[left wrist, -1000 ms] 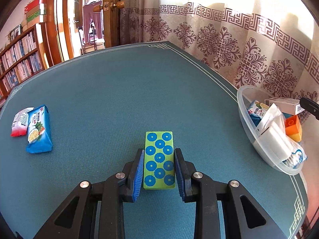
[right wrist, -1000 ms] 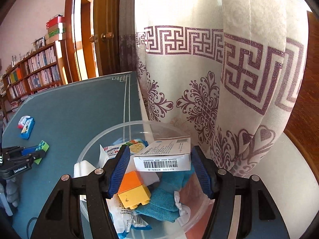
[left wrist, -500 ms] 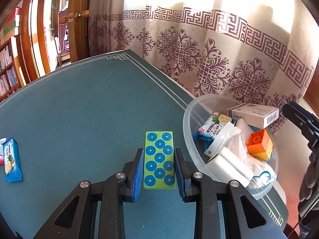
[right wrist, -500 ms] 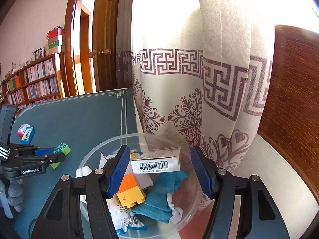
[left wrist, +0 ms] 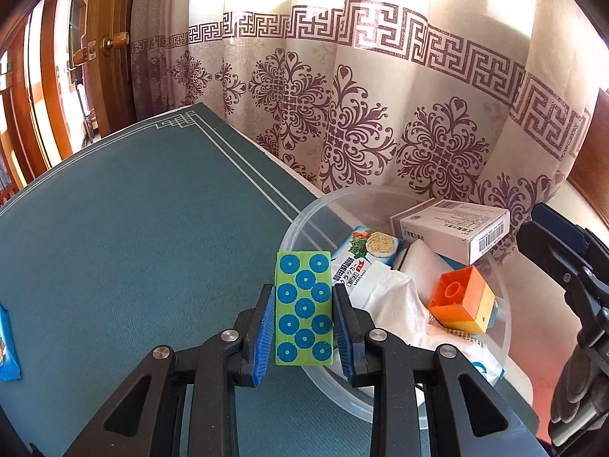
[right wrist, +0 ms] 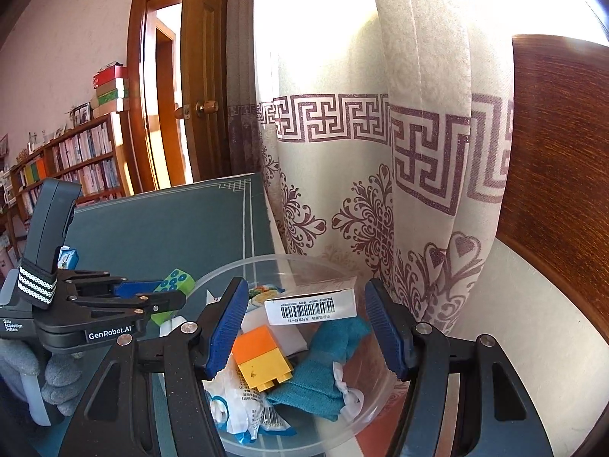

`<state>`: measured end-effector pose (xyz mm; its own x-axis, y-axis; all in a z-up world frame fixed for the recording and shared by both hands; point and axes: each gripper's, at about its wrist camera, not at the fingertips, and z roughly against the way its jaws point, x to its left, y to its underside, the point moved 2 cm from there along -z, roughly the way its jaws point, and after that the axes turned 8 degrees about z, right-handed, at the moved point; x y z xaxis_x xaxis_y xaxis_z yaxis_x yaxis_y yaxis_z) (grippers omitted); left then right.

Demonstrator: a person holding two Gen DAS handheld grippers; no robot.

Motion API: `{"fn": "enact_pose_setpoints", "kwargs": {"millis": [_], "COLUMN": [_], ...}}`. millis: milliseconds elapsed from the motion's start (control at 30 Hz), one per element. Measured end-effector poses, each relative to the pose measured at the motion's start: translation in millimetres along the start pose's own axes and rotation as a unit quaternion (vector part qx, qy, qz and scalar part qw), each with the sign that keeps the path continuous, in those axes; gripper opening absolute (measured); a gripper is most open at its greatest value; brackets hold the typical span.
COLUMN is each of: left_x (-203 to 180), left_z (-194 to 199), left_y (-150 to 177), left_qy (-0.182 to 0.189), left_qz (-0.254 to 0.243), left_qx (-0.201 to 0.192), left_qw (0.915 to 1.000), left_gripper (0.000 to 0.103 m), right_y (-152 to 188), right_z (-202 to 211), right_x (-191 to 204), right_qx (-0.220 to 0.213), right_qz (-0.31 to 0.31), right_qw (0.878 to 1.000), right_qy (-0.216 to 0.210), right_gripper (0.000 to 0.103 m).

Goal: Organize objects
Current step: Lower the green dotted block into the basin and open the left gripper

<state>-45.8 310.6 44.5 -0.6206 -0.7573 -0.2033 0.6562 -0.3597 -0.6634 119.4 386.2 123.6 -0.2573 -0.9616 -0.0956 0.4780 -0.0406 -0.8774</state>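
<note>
My left gripper [left wrist: 303, 297] is shut on a green block with blue dots [left wrist: 303, 306] and holds it in the air at the near left rim of a clear plastic bowl [left wrist: 304, 221]. The same block [right wrist: 173, 283] shows in the right wrist view, left of the bowl [right wrist: 243, 268]. My right gripper [right wrist: 304, 323] is open and empty above the bowl. The bowl holds a white barcoded box [right wrist: 310, 306], an orange and yellow toy brick [right wrist: 262, 358], a teal cloth [right wrist: 327, 361] and snack packets [left wrist: 357, 255].
The bowl sits at the right corner of a teal table [left wrist: 133, 228], close to its edge. A patterned curtain [left wrist: 380, 114] hangs just behind. A blue snack packet [left wrist: 5, 350] lies at the far left. A wooden door and bookshelves [right wrist: 76, 160] stand beyond.
My left gripper has carried the green block to the right, up to the bowl's rim. My right gripper has drawn back and up from the white box, which stays in the bowl.
</note>
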Motion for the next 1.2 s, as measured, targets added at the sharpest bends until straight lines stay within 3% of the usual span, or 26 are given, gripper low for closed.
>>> {"fn": "enact_pose_setpoints", "kwargs": {"millis": [300, 400, 533, 633, 967, 1200], "left_x": [-2.1, -2.0, 2.0, 7.2, 43.0, 41.4], "left_z": [-4.5, -3.5, 3.7, 11.5, 20.5, 12.0], "left_y": [-1.0, -0.4, -0.9, -0.9, 0.3, 6.2], "left_qy": [0.008, 0.013, 0.015, 0.014, -0.020, -0.033], "left_qz": [0.005, 0.007, 0.014, 0.020, 0.063, 0.054], "left_qx": [0.009, 0.010, 0.000, -0.008, -0.020, -0.013], "left_qw": [0.9999, 0.9998, 0.9998, 0.9997, 0.9976, 0.9979], "left_gripper": [0.033, 0.041, 0.060, 0.065, 0.066, 0.066], "right_y": [3.0, 3.2, 3.3, 3.0, 5.8, 7.3], "right_z": [-8.0, -8.5, -7.6, -8.1, -7.7, -9.1], "right_x": [0.6, 1.3, 3.1, 4.1, 11.3, 16.4], "right_qx": [0.006, 0.006, 0.006, 0.006, 0.008, 0.011], "right_qz": [-0.005, -0.005, -0.005, -0.006, -0.004, -0.002], "right_qw": [1.000, 1.000, 1.000, 1.000, 1.000, 1.000], "right_qy": [-0.007, -0.008, -0.011, -0.012, -0.021, -0.025], "right_gripper": [0.065, 0.065, 0.065, 0.065, 0.065, 0.065]}}
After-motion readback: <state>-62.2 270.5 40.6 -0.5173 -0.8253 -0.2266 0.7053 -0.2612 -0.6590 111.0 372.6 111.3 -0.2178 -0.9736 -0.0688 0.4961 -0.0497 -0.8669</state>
